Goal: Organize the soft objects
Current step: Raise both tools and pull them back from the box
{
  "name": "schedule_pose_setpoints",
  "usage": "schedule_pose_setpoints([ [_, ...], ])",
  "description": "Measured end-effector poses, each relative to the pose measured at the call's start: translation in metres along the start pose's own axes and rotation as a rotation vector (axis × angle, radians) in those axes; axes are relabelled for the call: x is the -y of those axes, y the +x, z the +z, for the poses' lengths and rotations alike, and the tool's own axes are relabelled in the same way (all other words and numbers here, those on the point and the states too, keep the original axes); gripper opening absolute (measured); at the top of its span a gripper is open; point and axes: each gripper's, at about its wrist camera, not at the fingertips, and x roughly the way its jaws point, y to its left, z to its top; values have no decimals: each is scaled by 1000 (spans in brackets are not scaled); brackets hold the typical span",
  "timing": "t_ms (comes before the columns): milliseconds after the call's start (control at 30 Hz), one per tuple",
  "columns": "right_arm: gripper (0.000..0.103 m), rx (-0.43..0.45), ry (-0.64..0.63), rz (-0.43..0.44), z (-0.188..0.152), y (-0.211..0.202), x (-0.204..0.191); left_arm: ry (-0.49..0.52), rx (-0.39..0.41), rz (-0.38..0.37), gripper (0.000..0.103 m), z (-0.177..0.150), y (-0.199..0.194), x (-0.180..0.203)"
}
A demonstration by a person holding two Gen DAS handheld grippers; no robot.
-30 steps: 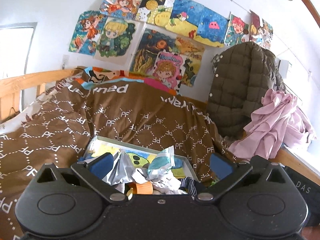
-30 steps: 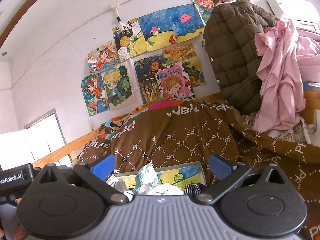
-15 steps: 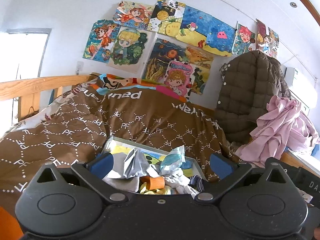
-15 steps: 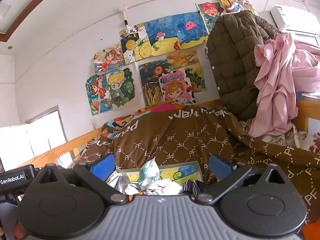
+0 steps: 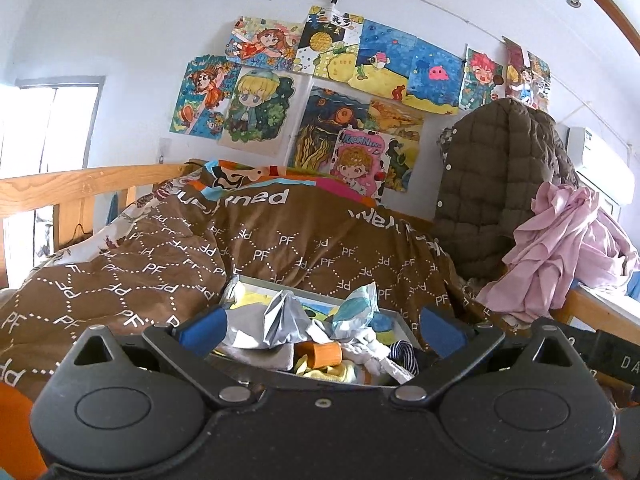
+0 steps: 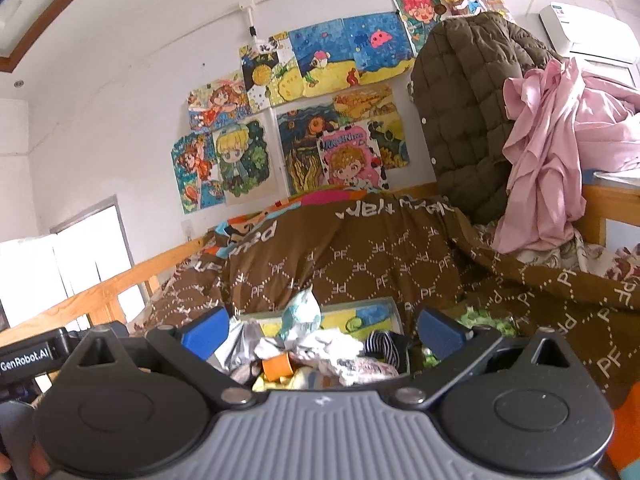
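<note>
A shallow tray (image 5: 404, 322) with a colourful picture bottom lies on the brown bed cover and holds a heap of soft items: a grey crumpled piece (image 5: 280, 320), a blue-white packet (image 5: 356, 308), white cloth (image 5: 368, 352), a striped sock (image 5: 402, 354), yellow cloth (image 5: 332, 372) and an orange piece (image 5: 322, 354). My left gripper (image 5: 322, 326) is open, fingers wide on either side of the heap, holding nothing. In the right wrist view the tray (image 6: 372, 304) and heap (image 6: 320, 344) sit between the open, empty fingers of my right gripper (image 6: 322, 330).
The brown "PF" quilt (image 5: 280, 248) covers the bed. A wooden rail (image 5: 80, 184) runs at the left. A quilted brown jacket (image 5: 488, 184) and pink cloth (image 5: 560, 252) hang at the right. Drawings (image 5: 340, 92) cover the wall. The other gripper's body (image 6: 28, 356) shows at left.
Both cameras have tilted up and drawn back a little, so the tray and heap sit lower in view. Both grippers stay open and empty.
</note>
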Motion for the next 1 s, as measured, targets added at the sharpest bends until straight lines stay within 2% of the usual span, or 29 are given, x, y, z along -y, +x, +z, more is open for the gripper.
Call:
schedule_pose_setpoints([
  [567, 103, -42, -35, -30, -17, -17, -12, -21, -48, 18, 102, -28, -22, -22],
  [1000, 103, -103, -66, -78, -27, -17, -19, 53, -100, 61, 102, -44, -26, -18],
])
